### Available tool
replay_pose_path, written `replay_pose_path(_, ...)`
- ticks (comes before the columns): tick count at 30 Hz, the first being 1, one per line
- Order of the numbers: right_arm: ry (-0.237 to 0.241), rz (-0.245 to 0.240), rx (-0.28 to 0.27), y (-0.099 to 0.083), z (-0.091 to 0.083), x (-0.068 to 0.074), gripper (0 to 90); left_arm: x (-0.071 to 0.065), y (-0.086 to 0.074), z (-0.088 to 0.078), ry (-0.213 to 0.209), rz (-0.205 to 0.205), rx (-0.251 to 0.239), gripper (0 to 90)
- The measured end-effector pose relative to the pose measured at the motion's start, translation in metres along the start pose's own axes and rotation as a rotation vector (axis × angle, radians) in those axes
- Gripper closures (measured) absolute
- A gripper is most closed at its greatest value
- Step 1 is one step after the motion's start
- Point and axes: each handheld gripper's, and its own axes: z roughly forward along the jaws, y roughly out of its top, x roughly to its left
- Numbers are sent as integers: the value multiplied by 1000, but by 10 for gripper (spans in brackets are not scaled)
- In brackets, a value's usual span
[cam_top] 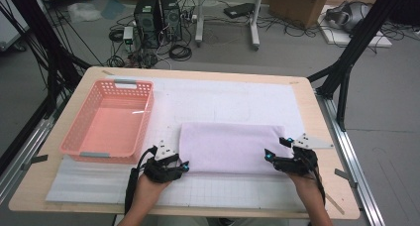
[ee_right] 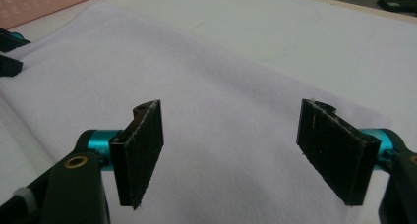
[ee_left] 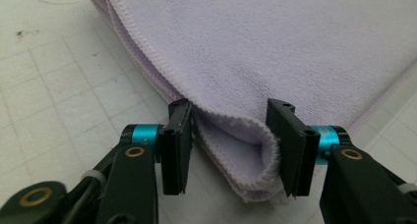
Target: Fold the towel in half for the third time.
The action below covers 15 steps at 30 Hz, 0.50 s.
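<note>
Item: folded lilac towel (cam_top: 232, 147), terry cloth, lying flat on the white gridded mat (cam_top: 223, 191) at the near middle of the table (cam_top: 322, 137), long side running left to right. Stitched hems show along its left end in the left gripper view; the near left corner (ee_left: 255, 160) is bunched into a rounded fold of several layers. Left gripper (cam_top: 184, 165): at the towel's near left corner, jaws part-closed with the bunched corner between them; the right-hand pad (ee_left: 290, 153) touches the fold and the left-hand pad (ee_left: 176, 148) sits against the hem edge, so the corner is pinched, though loosely. Right gripper (cam_top: 268, 155): at the towel's near right end, jaws wide apart above the cloth, nothing between the pads (ee_right: 140, 153), towel surface plain beneath them. Both grippers are held by a person's hands entering from the near edge. Pink plastic basket (cam_top: 110, 121): perforated walls, standing on the mat's left part, just beside the towel's left end without touching it. Beyond the table: grey floor with two black computer towers (cam_top: 157, 17), loose cables and a cardboard box (cam_top: 297, 5).
</note>
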Motion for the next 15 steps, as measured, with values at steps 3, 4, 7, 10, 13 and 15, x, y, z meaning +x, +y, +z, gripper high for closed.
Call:
replay_pose_path(3,12,-9,-1,9,12,6,247,1,0,1,-13,-17,-1,585)
replay_pose_path(4,10,-9,7,11,16,8,247,2,1,1,-15,-21,0,598)
replay_pose_path(7,30,-9,18,17,28,12,246,2,1,2,-35,-68,-6,685)
replay_pose_path(10,70,2,52,26,44,16,241,0,1,3,-33,-65,-9,743)
replay_pose_path(13,143,-6,95,37,64,21,240,0,1,3,-38,-68,-8,750)
replay_pose_path(15,161,-34,118,46,78,25,236,0,1,3,-36,-64,-10,751)
